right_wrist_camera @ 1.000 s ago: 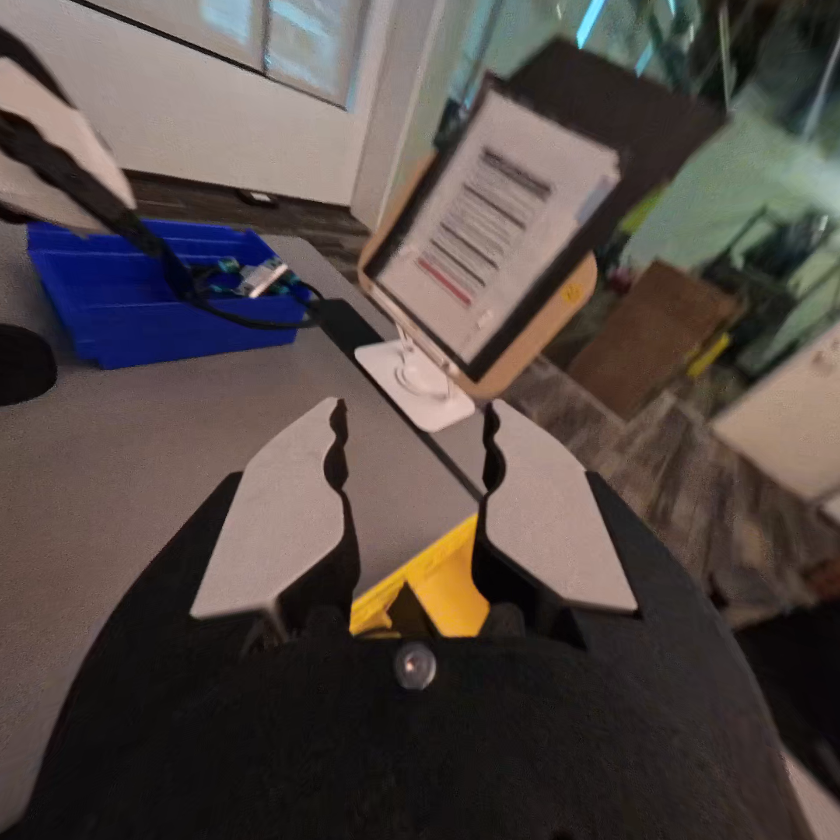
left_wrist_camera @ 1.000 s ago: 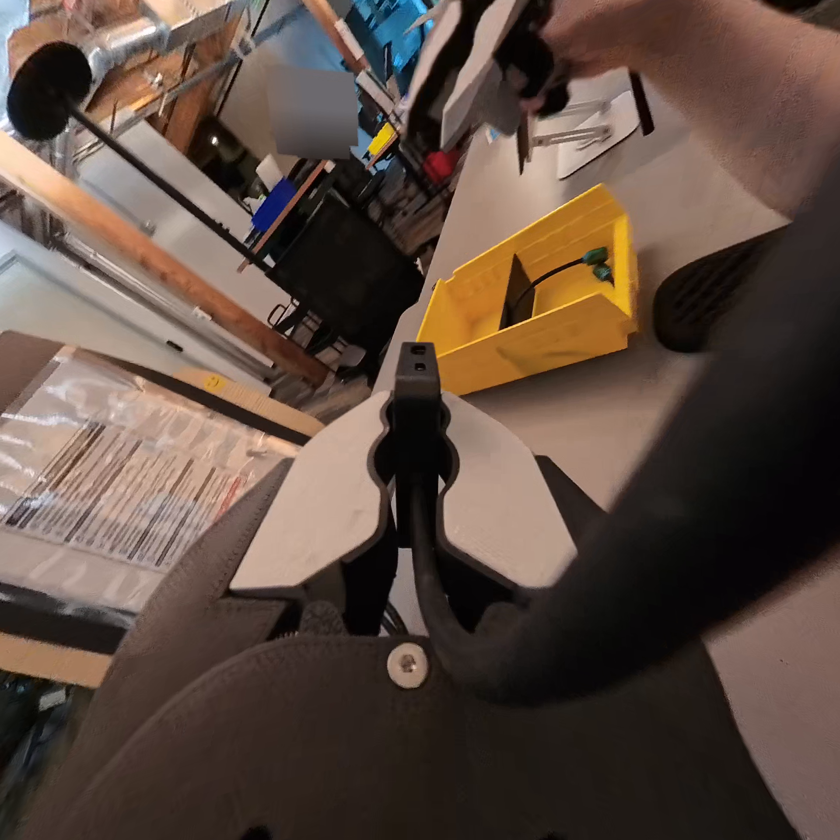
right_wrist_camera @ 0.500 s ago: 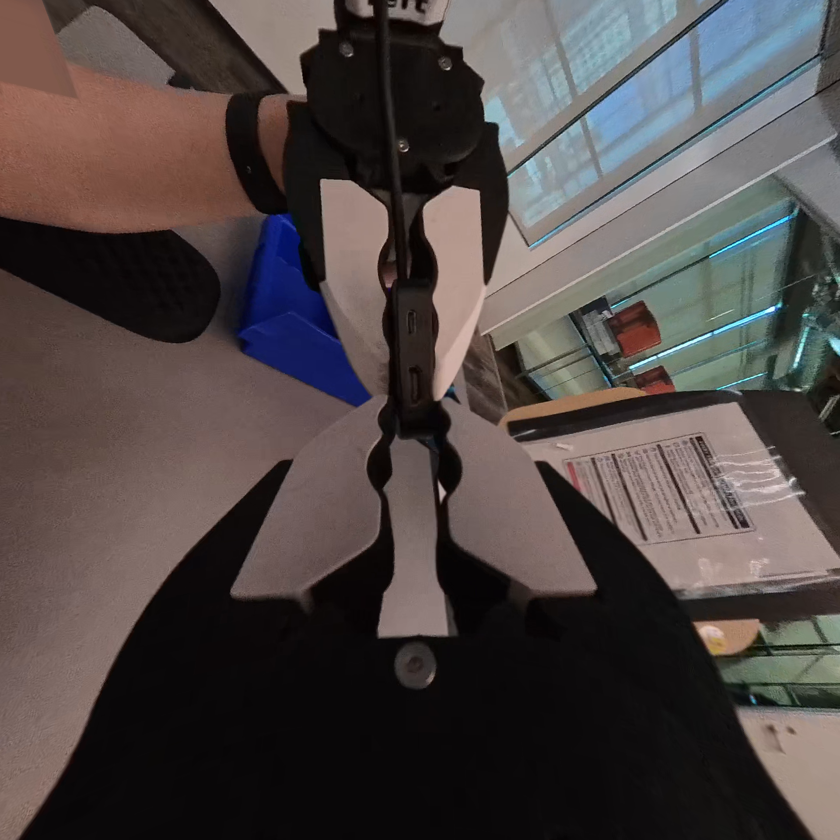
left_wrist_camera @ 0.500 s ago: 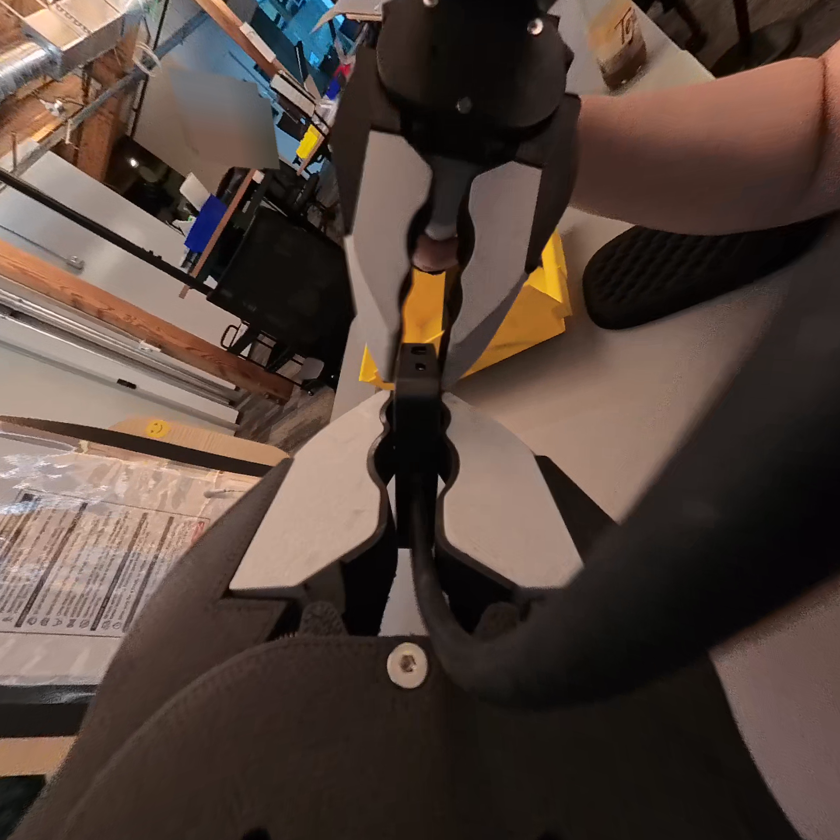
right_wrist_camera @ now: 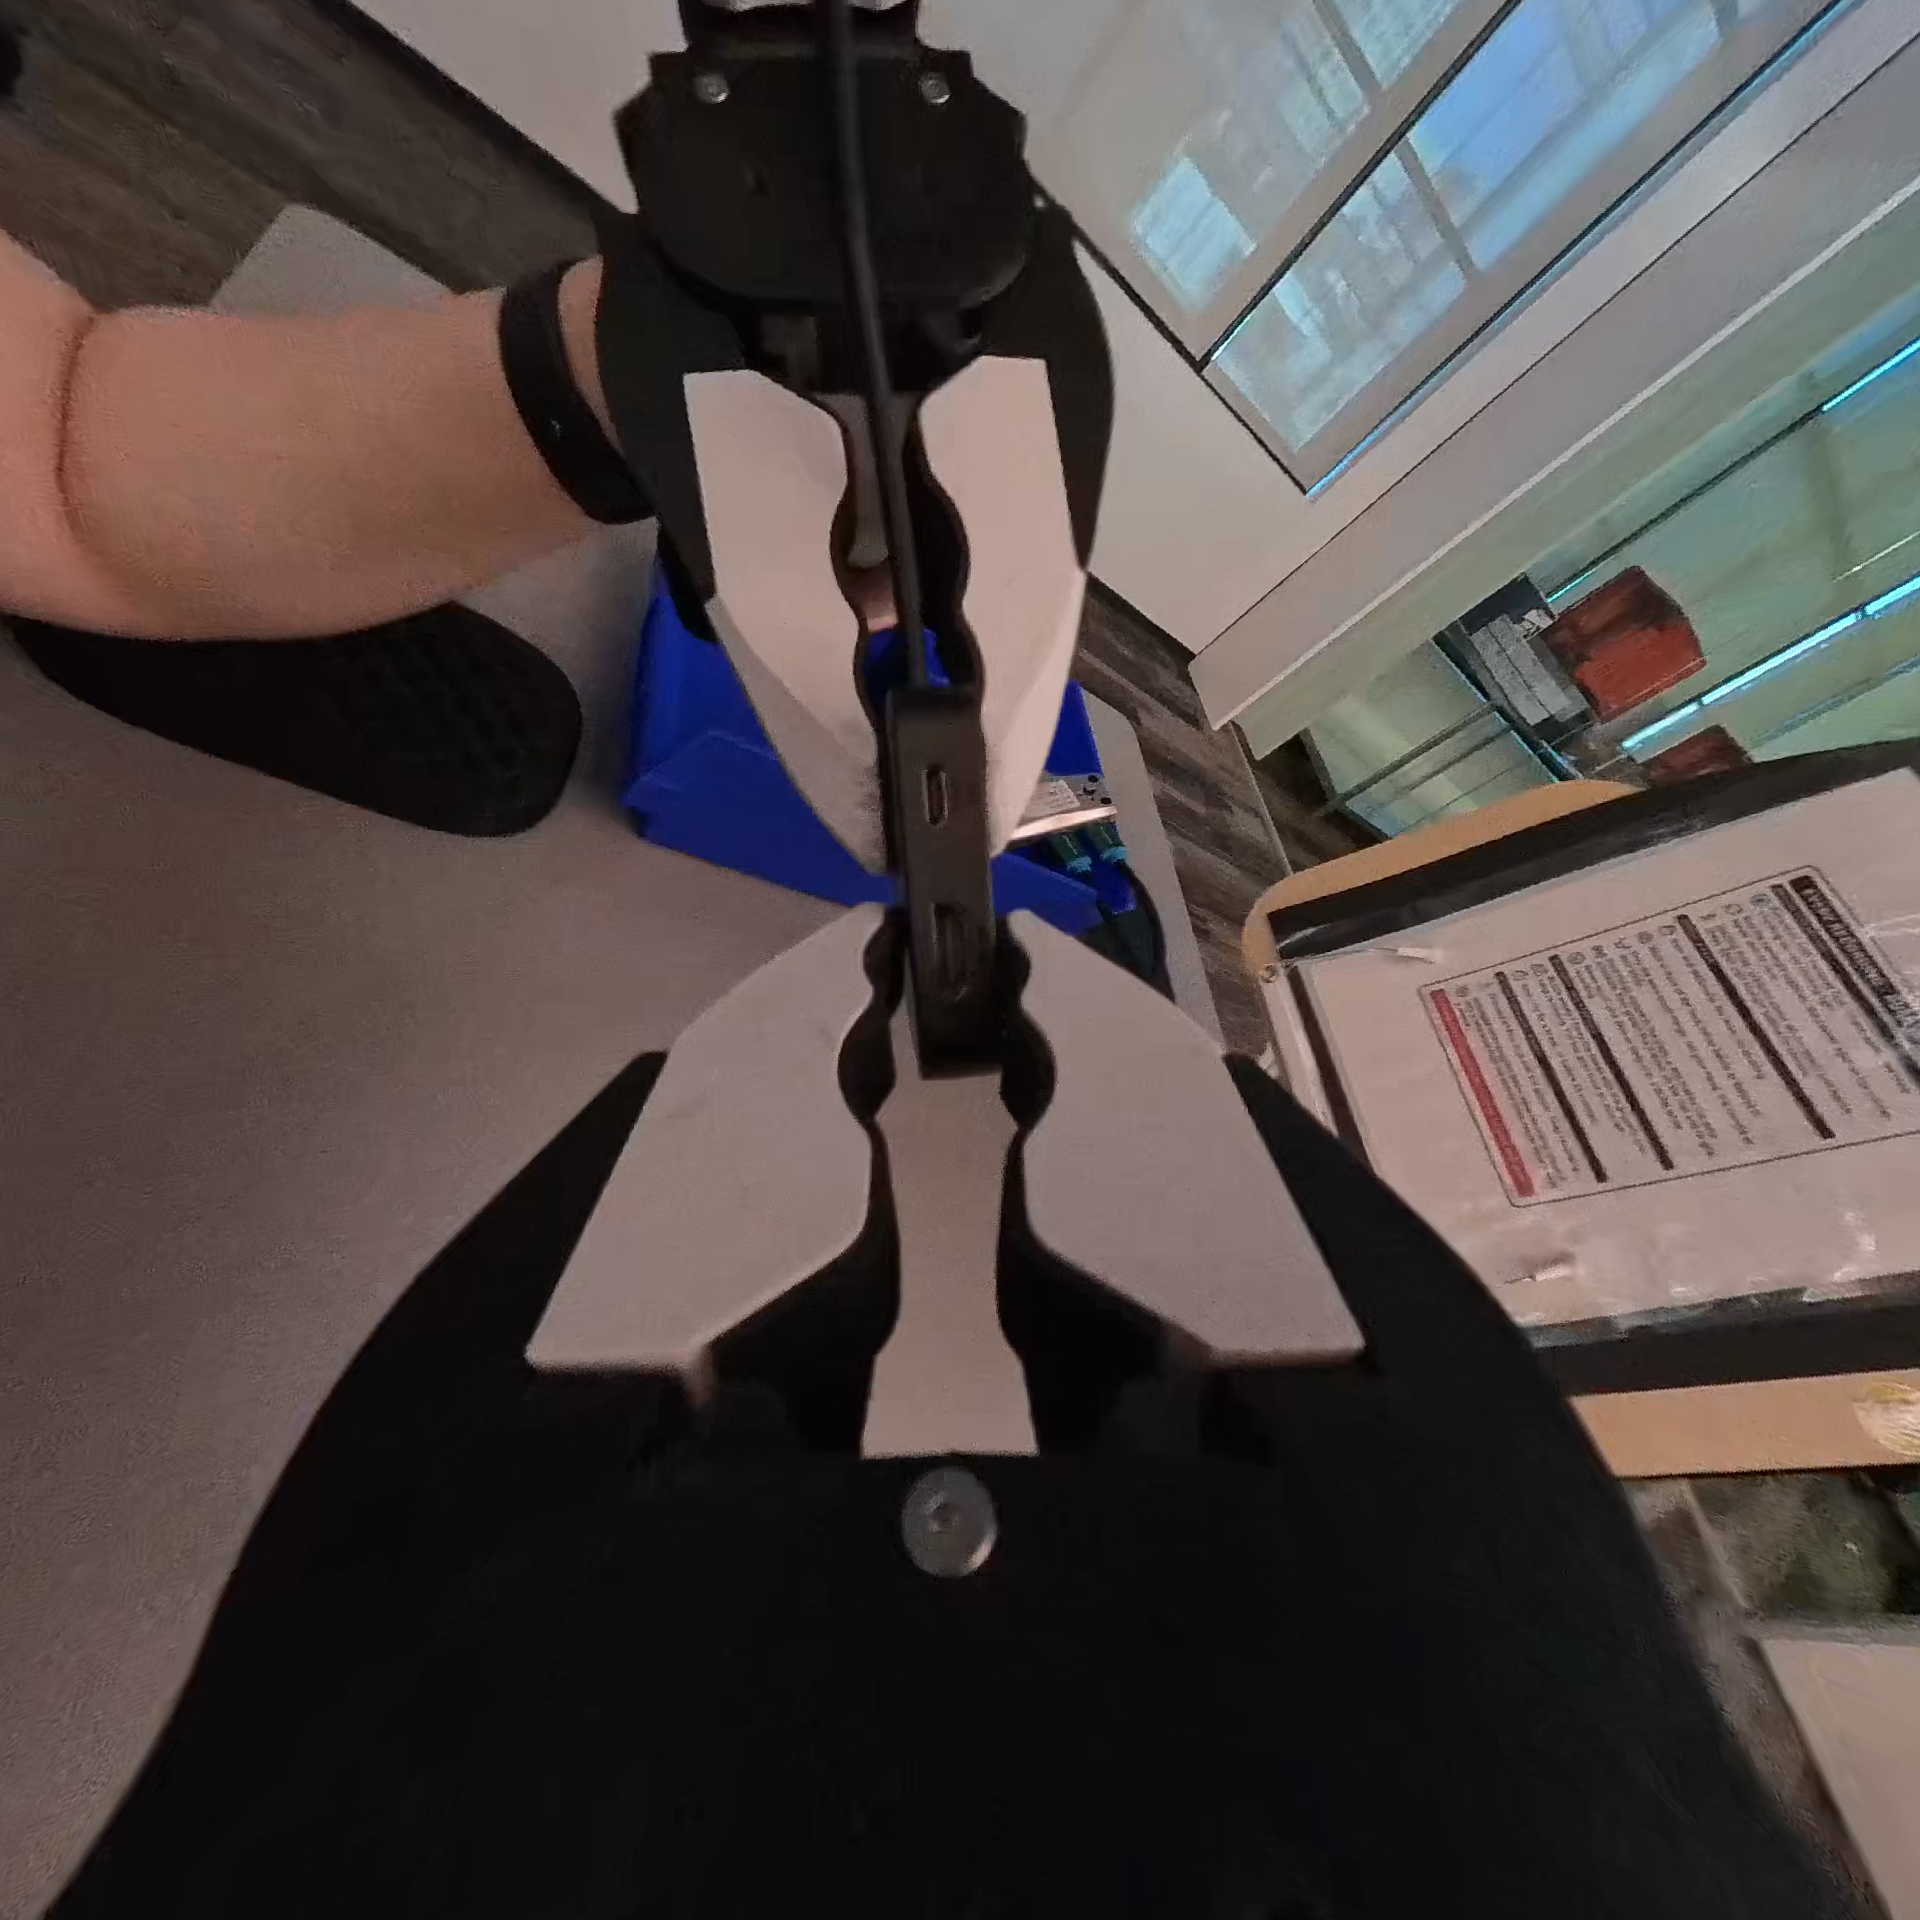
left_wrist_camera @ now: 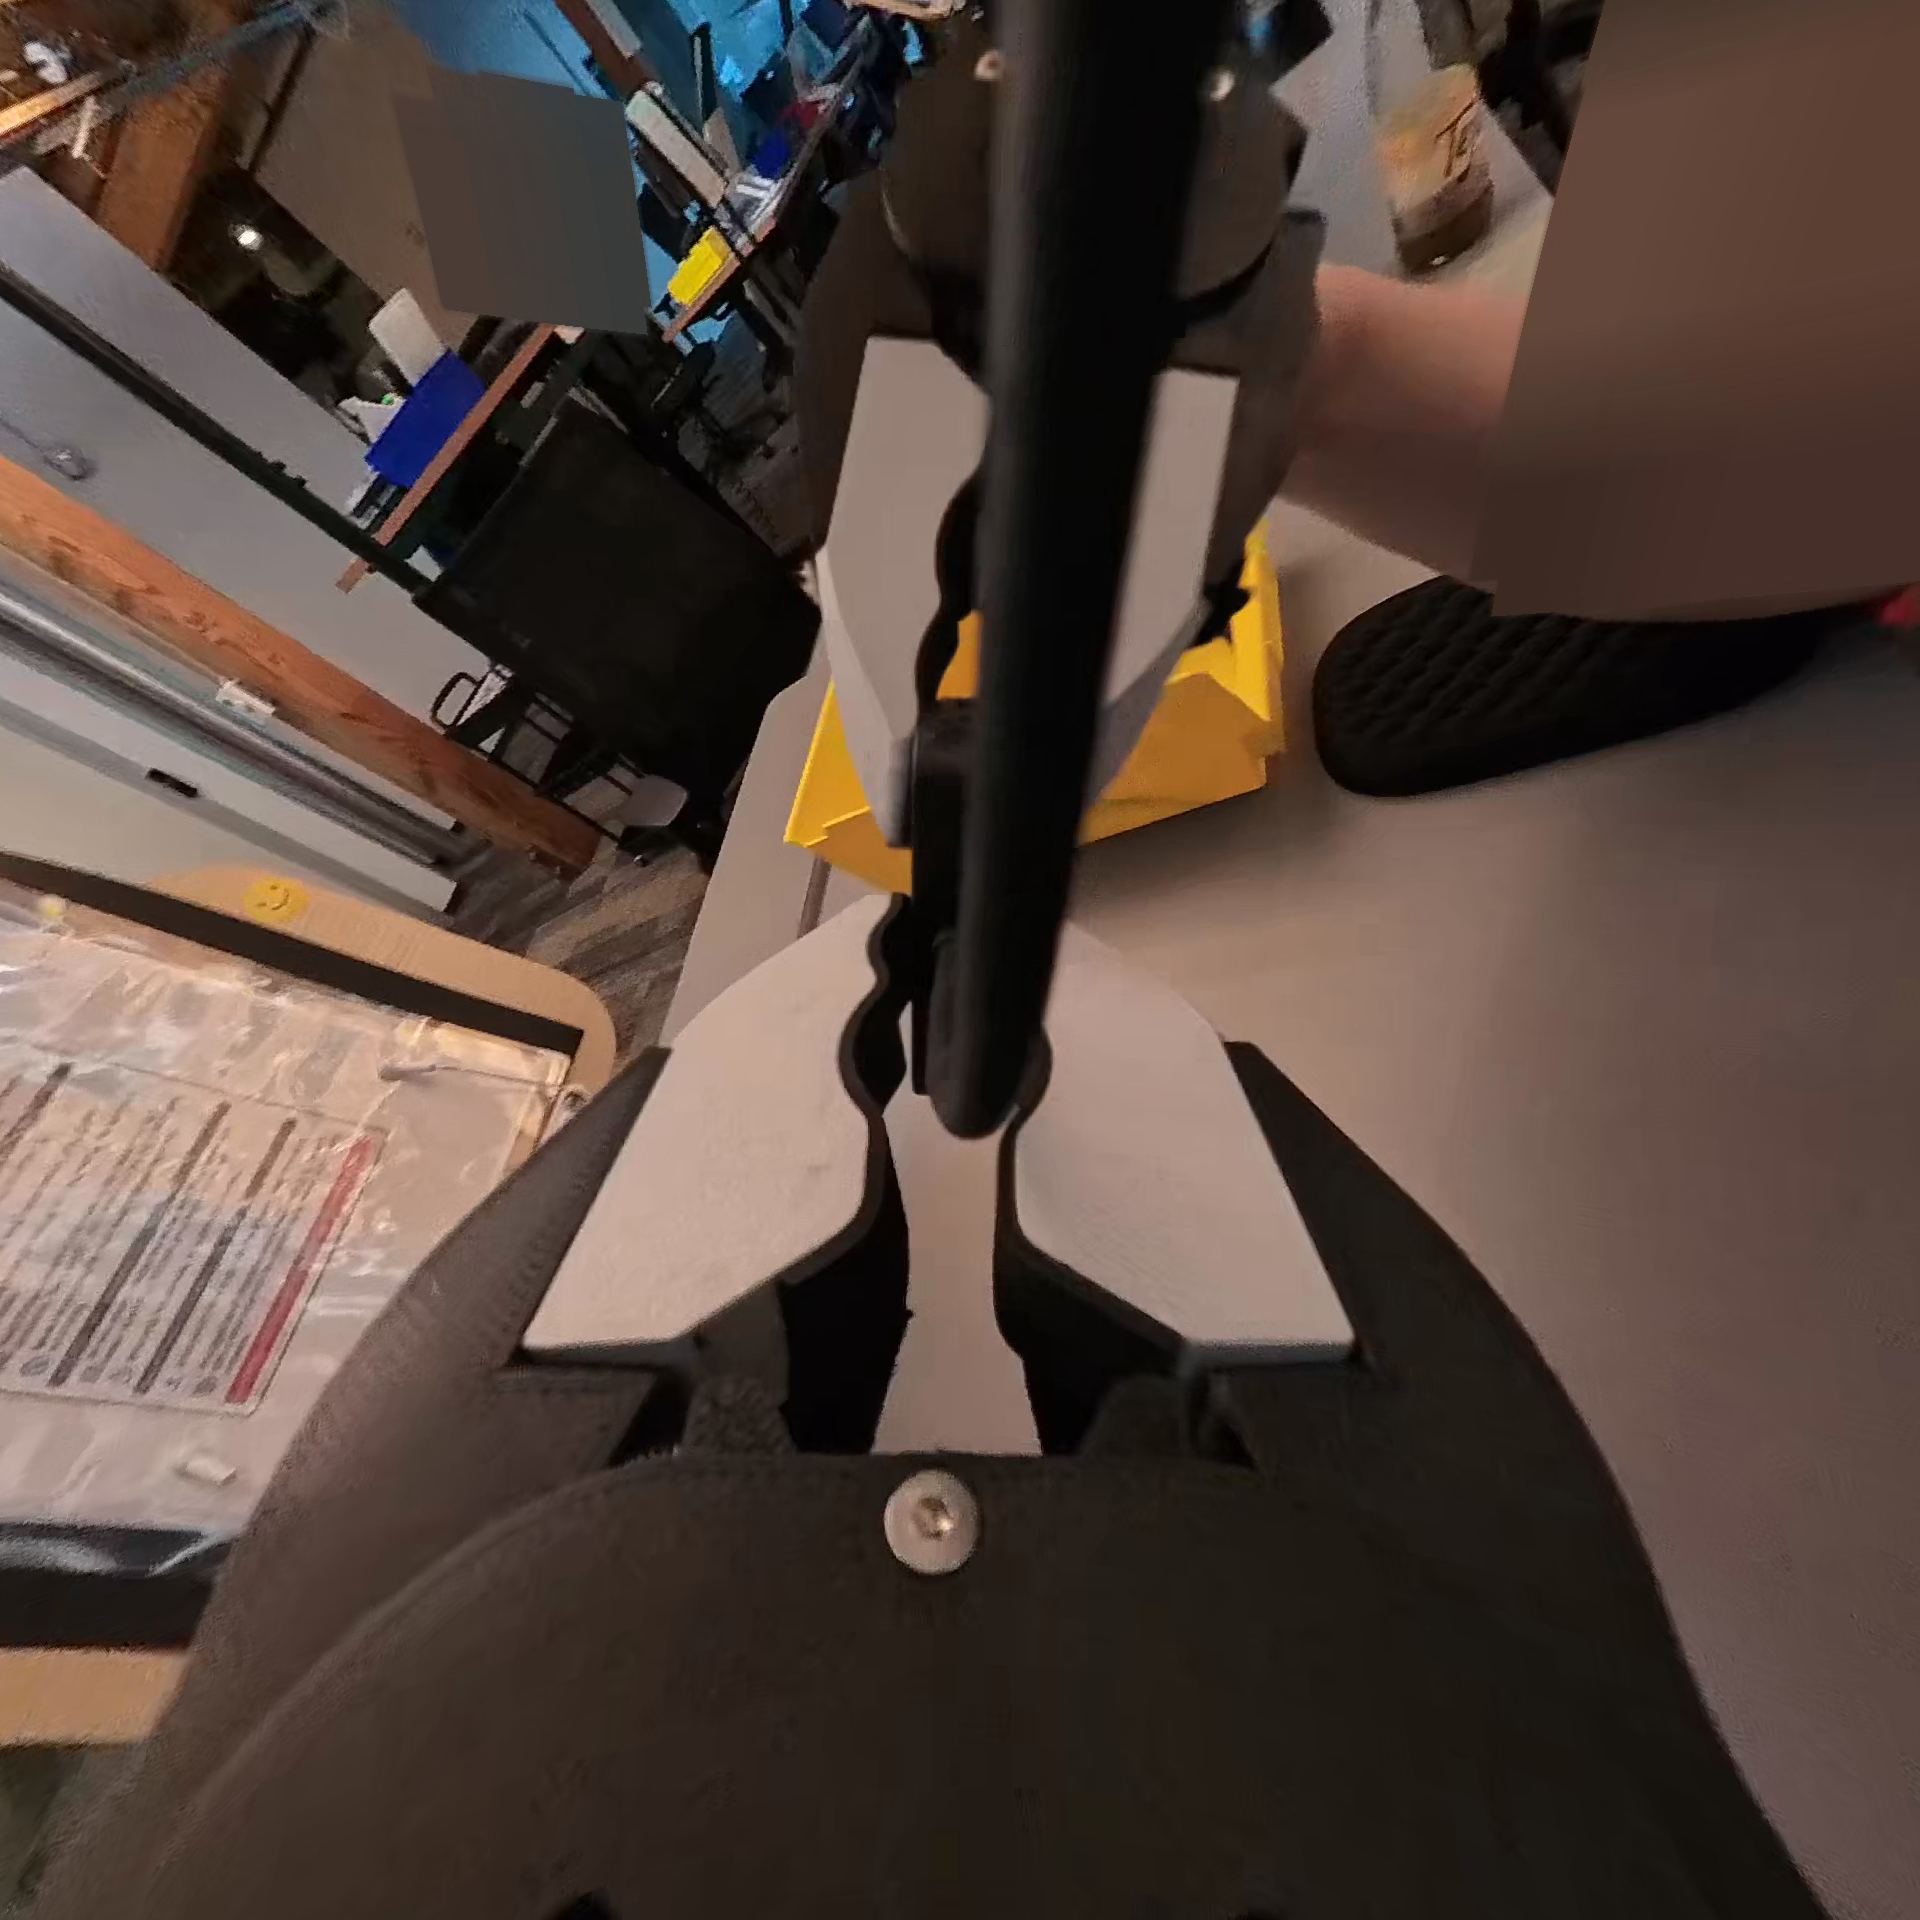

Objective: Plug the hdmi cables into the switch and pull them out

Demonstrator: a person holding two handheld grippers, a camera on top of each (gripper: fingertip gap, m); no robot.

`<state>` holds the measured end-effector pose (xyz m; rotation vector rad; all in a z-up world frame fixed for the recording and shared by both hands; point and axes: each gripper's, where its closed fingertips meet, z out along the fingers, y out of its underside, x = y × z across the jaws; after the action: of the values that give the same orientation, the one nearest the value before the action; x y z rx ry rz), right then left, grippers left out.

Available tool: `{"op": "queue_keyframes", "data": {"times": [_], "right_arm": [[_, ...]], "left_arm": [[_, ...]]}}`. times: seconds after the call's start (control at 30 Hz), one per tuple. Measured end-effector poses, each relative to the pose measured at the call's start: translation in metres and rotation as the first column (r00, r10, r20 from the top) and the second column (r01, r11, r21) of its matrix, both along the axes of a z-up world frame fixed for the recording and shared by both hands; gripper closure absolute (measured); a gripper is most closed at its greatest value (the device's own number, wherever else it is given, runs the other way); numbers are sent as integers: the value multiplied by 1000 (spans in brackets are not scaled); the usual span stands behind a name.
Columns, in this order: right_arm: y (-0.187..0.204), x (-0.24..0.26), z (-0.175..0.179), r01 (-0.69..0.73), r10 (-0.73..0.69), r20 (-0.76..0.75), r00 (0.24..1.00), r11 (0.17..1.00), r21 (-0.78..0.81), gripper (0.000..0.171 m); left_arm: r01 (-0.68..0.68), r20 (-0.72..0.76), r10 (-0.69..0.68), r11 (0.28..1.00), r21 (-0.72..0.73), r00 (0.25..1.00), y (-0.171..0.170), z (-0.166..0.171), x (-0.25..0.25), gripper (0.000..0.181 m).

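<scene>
A small black switch (right_wrist_camera: 935,790) with two ports showing on its side is held in the air between both grippers, which face each other tip to tip. My right gripper (right_wrist_camera: 945,914) is shut on its near end. My left gripper (right_wrist_camera: 940,852) is shut on its far end. In the left wrist view the switch (left_wrist_camera: 935,790) sits between my left gripper (left_wrist_camera: 966,925) and the right gripper (left_wrist_camera: 997,790). Its black cable (left_wrist_camera: 1049,416) crosses close to the lens and hides much of the right gripper. In the right wrist view the cable (right_wrist_camera: 883,416) runs back between the left fingers.
A yellow bin (left_wrist_camera: 1195,748) stands on the grey table (left_wrist_camera: 1455,1143) behind the right gripper. A blue bin (right_wrist_camera: 727,810) holds cables with teal ends (right_wrist_camera: 1081,857). Black arm pads (left_wrist_camera: 1507,696) (right_wrist_camera: 395,727) lie under the person's forearms. A framed sheet (right_wrist_camera: 1610,1039) stands at the table edge.
The right gripper swung round to face the left one and shut on the switch's free end. The switch now sits deeper between the right fingers. The cable swung up across the left view.
</scene>
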<state>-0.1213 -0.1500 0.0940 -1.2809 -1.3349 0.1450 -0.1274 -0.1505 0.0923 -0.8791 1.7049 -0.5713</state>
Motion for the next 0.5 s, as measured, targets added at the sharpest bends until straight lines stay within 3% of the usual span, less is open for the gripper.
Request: {"op": "queue_keyframes", "data": {"times": [0.03,0.1,0.13,0.23,0.3,0.37,0.43,0.5], "right_arm": [[0,1,-2,4,-4,27,1000,1000,20,157],[4,11,-3,42,-44,67,997,999,29,157],[7,25,-2,89,-93,98,991,995,43,157],[23,116,14,334,-341,90,936,938,90,156],[35,202,2,548,-548,84,832,836,30,157],[42,284,-32,724,-713,139,687,689,-41,156],[47,338,-73,809,-784,197,588,573,-133,156],[55,367,-108,842,-809,240,537,500,-203,156]], "left_arm": [[-3,2,3,1000,2,1000,1,-1,1,166],[-61,10,61,998,7,998,10,-2,3,164],[-123,20,122,992,20,992,20,-1,2,153],[-237,-6,238,971,22,971,44,-3,-11,145],[-258,7,258,966,32,966,53,-1,-20,157],[-281,12,281,959,42,960,59,0,-26,160],[-304,4,304,952,47,953,65,-1,-30,160],[-311,-2,312,949,55,950,67,-2,-31,160]]}}
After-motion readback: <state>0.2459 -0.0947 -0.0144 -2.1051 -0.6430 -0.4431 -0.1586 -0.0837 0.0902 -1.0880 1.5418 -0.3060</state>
